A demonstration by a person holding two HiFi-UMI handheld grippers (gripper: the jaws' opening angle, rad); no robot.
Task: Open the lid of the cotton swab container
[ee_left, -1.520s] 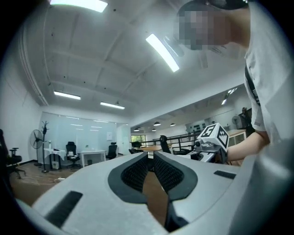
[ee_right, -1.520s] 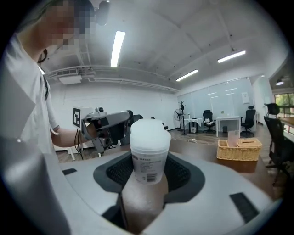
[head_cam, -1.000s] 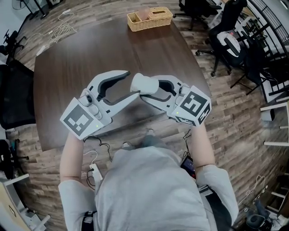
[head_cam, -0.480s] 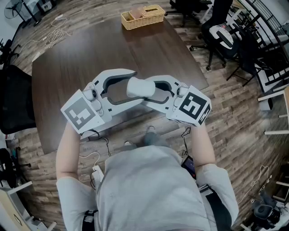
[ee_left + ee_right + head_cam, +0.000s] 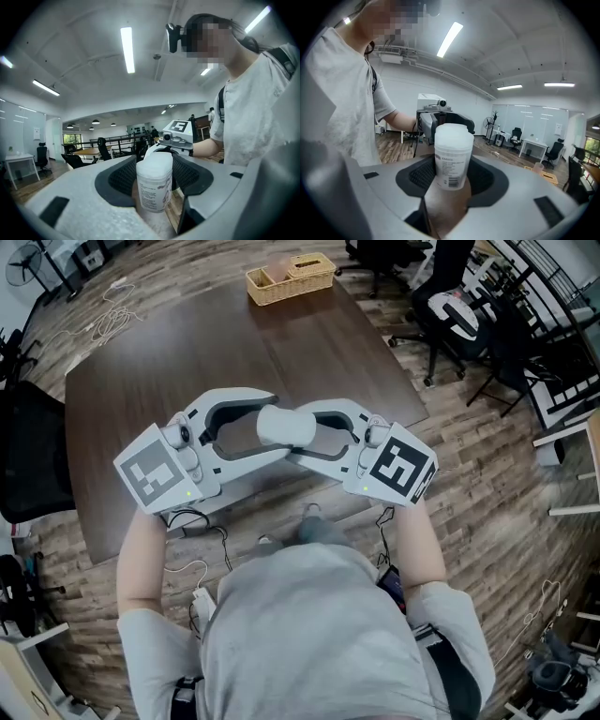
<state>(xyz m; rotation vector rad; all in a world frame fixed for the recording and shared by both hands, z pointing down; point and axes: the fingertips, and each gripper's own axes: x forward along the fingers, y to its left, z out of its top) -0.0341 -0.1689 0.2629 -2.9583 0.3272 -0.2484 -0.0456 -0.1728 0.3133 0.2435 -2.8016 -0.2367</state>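
The cotton swab container (image 5: 286,425) is a white plastic tub with a printed label and a white lid on top. I hold it in the air above the near edge of the dark table (image 5: 169,362). My right gripper (image 5: 298,430) is shut on its body, and the pads press both sides in the right gripper view, container (image 5: 451,157). My left gripper (image 5: 270,425) faces it from the left with its jaws spread around the same container (image 5: 153,183). Those jaws are closing, and no firm press by their pads shows. The lid sits closed.
A wicker basket (image 5: 289,277) with boxes stands at the table's far edge. Office chairs (image 5: 459,306) crowd the right side and a black chair (image 5: 28,456) stands at the left. Cables lie on the wooden floor.
My left gripper has moved right, from beside the container to around it, with its jaws spread wider. The right gripper still holds the container.
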